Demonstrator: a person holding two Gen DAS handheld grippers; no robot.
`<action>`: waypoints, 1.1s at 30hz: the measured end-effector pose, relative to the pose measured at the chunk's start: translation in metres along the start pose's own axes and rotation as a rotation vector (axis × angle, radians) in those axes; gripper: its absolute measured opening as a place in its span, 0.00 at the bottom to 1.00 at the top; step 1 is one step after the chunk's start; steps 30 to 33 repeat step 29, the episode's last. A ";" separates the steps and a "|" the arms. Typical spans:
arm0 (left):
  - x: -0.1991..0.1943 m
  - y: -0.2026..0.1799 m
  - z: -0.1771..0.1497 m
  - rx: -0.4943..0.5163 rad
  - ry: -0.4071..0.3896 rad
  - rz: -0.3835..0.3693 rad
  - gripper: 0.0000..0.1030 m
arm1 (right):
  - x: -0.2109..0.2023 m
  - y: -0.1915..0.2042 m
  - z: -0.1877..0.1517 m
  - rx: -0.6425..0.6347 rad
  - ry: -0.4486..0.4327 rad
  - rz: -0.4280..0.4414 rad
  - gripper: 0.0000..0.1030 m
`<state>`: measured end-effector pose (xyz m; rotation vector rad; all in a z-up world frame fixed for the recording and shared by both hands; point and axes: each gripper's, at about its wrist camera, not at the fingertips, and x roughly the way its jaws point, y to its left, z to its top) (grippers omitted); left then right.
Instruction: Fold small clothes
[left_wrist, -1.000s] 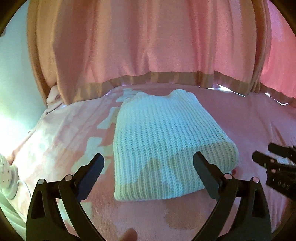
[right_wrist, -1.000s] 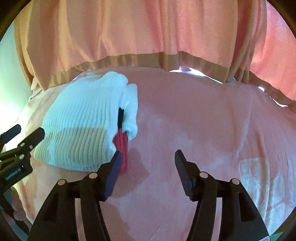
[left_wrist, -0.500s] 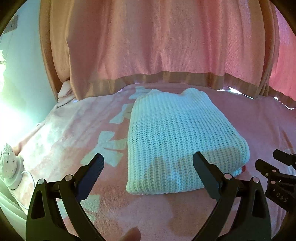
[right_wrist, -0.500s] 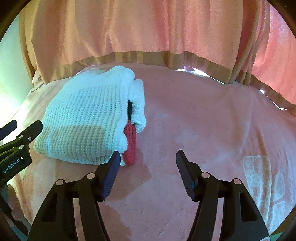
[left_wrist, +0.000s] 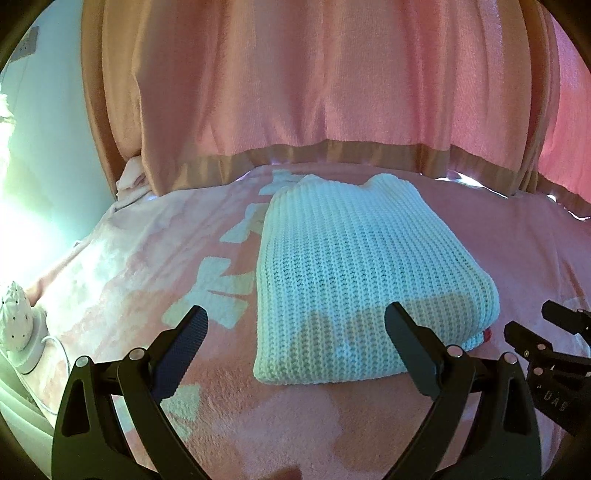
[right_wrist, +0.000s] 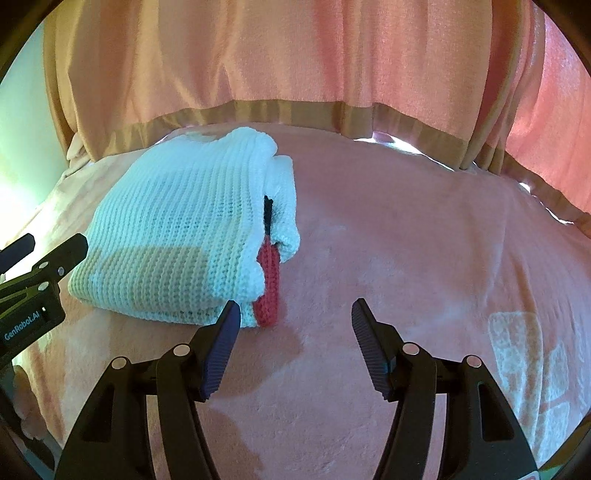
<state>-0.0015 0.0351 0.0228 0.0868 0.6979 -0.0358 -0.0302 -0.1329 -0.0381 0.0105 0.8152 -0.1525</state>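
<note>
A white knitted sweater (left_wrist: 354, 273) lies folded into a thick rectangle on the pink blanket (left_wrist: 295, 424). It also shows in the right wrist view (right_wrist: 184, 229), with a red knit trim (right_wrist: 269, 284) sticking out of its right side. My left gripper (left_wrist: 295, 328) is open and empty, just short of the sweater's near edge. My right gripper (right_wrist: 295, 321) is open and empty, near the sweater's near right corner, over bare blanket. Each gripper shows at the edge of the other's view.
Pink curtains (left_wrist: 295, 92) with a tan hem hang behind the blanket. A white lamp-like object with a cord (left_wrist: 18, 332) stands at the far left. The blanket has pale block patterns (right_wrist: 532, 354) at the left and right.
Both grippers have pulled back and risen a little from the sweater, which now sits farther off in both views. The sweater has not moved. Both stay open.
</note>
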 end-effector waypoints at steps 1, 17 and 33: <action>0.000 0.000 0.000 -0.002 0.001 0.000 0.91 | 0.000 0.000 0.000 -0.001 0.000 0.000 0.59; 0.003 -0.002 -0.004 0.054 -0.012 -0.015 0.92 | 0.001 0.003 0.000 -0.017 -0.003 0.003 0.60; 0.007 0.000 -0.007 0.023 0.019 0.008 0.91 | 0.000 0.010 0.001 -0.024 -0.008 0.007 0.62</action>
